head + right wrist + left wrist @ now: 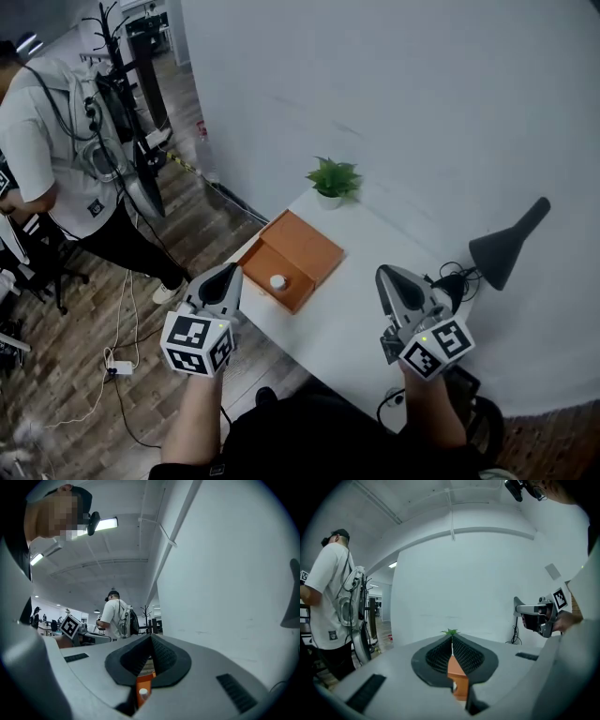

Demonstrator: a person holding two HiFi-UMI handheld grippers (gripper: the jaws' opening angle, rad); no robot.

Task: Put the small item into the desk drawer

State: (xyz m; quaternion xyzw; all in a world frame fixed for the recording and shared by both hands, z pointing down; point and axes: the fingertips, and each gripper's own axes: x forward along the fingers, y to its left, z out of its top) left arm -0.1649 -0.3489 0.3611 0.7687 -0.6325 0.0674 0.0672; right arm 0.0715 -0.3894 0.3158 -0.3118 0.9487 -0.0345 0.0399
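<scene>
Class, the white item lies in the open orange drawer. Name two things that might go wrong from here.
1. Nothing visibly holds the orange box on the white desk; pushing its drawer shut might slide the whole box.
2. The small white item lies loose inside and might roll or jam as the drawer closes.

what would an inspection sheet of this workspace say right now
surface: white desk against the wall
job's things: orange drawer pulled open; small white item lies in it
clutter: potted plant at the far edge; black lamp at right
grippers: left gripper shut, empty; right gripper shut, empty; both held near the desk's near edge
cables: tangle by the lamp; white cord and power strip on the floor
surroundings: white wall, wood floor, person with a backpack standing at left
</scene>
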